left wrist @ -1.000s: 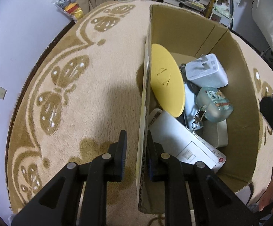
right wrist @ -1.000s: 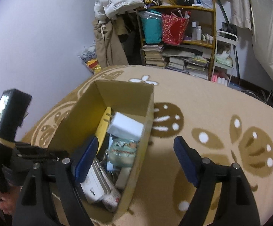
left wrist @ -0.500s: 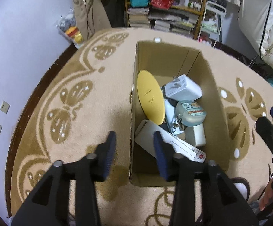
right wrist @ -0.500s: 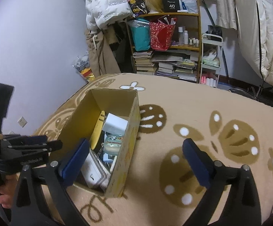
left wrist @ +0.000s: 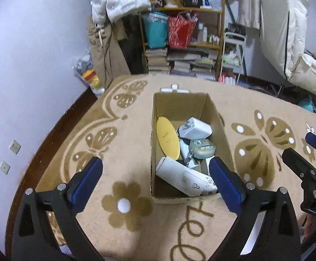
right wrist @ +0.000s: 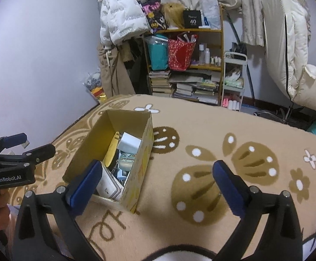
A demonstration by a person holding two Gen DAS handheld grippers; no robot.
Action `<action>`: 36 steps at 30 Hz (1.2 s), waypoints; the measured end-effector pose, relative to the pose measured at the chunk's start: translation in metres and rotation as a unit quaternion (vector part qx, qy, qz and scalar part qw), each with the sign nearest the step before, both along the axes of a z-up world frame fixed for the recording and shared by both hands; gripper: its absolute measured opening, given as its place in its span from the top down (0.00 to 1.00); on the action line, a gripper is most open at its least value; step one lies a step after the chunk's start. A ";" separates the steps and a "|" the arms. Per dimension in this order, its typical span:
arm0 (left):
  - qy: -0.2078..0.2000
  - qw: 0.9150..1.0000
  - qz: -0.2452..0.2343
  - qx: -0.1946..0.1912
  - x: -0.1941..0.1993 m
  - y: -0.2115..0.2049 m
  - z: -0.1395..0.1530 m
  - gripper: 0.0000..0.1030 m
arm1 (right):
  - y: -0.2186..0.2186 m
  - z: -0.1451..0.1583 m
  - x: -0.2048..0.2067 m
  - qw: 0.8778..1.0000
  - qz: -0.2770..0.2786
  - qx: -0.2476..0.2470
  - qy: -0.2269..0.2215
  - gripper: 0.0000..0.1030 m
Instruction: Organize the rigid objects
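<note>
An open cardboard box (left wrist: 214, 111) (right wrist: 143, 158) stands on the patterned rug. Inside lie a yellow disc (left wrist: 166, 138), a white charger block (left wrist: 196, 128) (right wrist: 128, 141), a pale green case (left wrist: 201, 149) and a flat white device (left wrist: 184, 176) (right wrist: 107, 183). My left gripper (left wrist: 155, 178) hangs open above the box's near end, holding nothing. My right gripper (right wrist: 155, 184) is open over the rug, just right of the box, also empty. The right gripper (left wrist: 310, 152) shows at the edge of the left wrist view, and the left gripper (right wrist: 25, 145) at the left edge of the right wrist view.
The beige rug (left wrist: 125, 206) (right wrist: 223, 184) spreads around the box. A wall (left wrist: 27, 76) runs along the left. A cluttered shelf (right wrist: 184, 65) with stacked books, hanging coats (right wrist: 118, 21) and a white chair (right wrist: 299, 76) stand at the back.
My left gripper let go of the box's left wall, opened wide and rose back. My right gripper also pulled up and away, so the box looks smaller.
</note>
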State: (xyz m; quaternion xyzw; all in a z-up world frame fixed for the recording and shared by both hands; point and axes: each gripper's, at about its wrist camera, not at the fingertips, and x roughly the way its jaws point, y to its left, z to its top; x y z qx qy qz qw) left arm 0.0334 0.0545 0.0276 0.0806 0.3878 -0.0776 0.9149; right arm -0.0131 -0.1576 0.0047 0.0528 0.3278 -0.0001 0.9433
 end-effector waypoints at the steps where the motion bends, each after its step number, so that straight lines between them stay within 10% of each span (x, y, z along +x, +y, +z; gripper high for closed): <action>1: -0.017 1.000 -0.002 0.006 -0.007 0.000 0.004 0.04 | 0.000 0.002 -0.003 1.000 0.000 -0.001 -0.004 0.00; 12: -0.082 0.996 -0.020 0.035 -0.058 -0.006 0.023 0.03 | -0.004 0.021 -0.046 0.999 -0.003 0.001 -0.037 0.00; 36: -0.083 0.996 -0.009 0.021 -0.077 -0.012 -0.011 0.02 | -0.017 -0.012 -0.078 0.998 -0.022 0.017 -0.060 0.00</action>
